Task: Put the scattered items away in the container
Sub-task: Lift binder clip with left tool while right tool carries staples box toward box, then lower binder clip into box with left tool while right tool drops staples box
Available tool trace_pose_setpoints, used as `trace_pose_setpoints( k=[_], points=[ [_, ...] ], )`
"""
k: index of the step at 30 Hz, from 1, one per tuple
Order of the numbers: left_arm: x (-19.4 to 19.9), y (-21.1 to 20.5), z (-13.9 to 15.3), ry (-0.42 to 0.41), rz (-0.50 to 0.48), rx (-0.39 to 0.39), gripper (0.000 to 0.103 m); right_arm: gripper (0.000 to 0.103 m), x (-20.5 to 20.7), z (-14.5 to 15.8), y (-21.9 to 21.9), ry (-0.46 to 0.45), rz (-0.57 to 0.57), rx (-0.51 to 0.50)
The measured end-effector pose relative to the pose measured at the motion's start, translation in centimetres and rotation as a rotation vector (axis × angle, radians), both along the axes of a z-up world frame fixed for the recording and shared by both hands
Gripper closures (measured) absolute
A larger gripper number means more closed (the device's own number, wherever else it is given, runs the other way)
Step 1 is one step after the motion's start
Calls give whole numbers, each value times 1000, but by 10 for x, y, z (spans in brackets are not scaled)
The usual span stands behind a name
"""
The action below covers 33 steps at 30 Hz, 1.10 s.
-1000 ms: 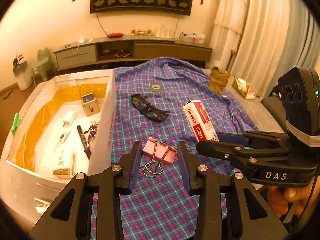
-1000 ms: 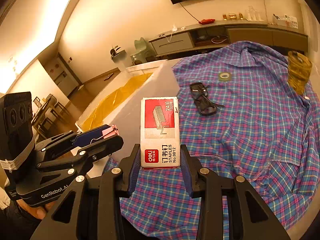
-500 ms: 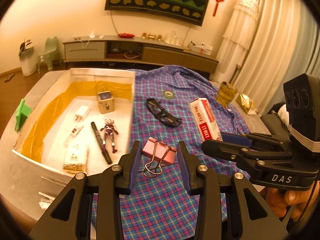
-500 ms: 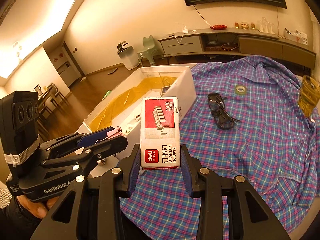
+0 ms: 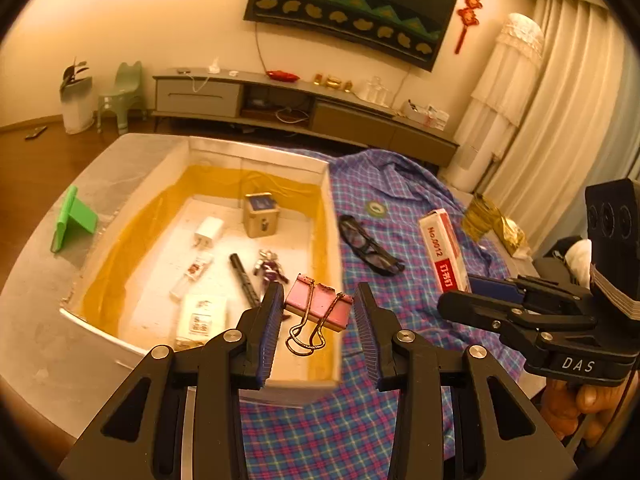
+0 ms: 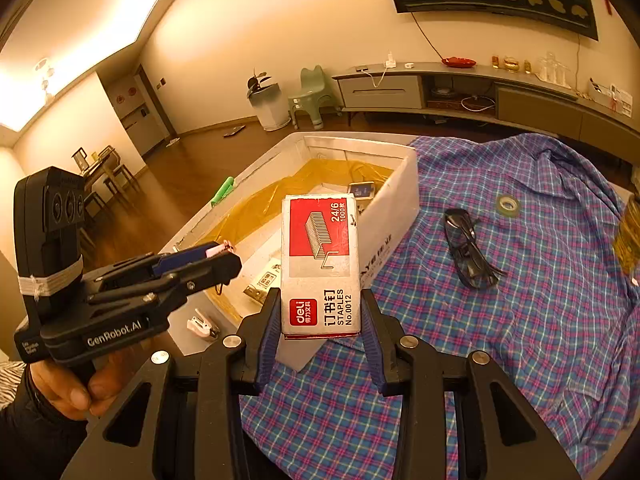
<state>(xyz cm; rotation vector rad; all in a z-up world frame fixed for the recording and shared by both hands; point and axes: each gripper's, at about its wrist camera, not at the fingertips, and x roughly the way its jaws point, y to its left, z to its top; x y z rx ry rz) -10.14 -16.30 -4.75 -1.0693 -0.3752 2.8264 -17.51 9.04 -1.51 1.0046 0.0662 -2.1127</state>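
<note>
My left gripper (image 5: 319, 300) is shut on a pink binder clip (image 5: 320, 305), held in the air over the near right corner of the white box (image 5: 256, 157) lined with yellow film. My right gripper (image 6: 319, 314) is shut on a red and white staples box (image 6: 318, 256), upright above the box's near wall (image 6: 396, 208). Each gripper shows in the other's view: the right gripper (image 5: 472, 294) with the staples box (image 5: 442, 248), the left gripper (image 6: 224, 258) with a sliver of the pink clip (image 6: 218, 247). Inside the box lie a small carton (image 5: 260, 214), a white charger (image 5: 208, 230), a black pen (image 5: 244, 280) and a toy figure (image 5: 270, 268).
A blue plaid shirt (image 6: 520, 300) covers the table right of the box. On it lie black glasses (image 6: 470, 248) and a tape roll (image 6: 507, 204). A gold bag (image 5: 488, 220) sits at the far right. A green stand (image 5: 72, 220) is left of the box.
Both grippers have swung left from above the shirt toward the box, each keeping its load. The clip now hangs over the box's corner, the staples box over its near wall.
</note>
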Motion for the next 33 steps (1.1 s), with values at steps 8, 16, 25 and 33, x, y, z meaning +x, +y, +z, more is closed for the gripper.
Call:
trace_pose_setpoints(
  k=[8, 16, 25, 33],
  points=[
    [-12, -29, 2, 0, 42, 0, 65, 64, -6, 5, -28, 25, 34, 37],
    [-29, -54, -4, -29, 75, -13, 65, 64, -21, 3, -64, 39, 72, 84],
    [-55, -79, -23, -115, 106, -41, 65, 64, -48, -8, -103, 24, 106, 129],
    [-77, -91, -37, -190, 109, -111, 65, 64, -81, -22, -142, -16, 122, 182]
  ],
)
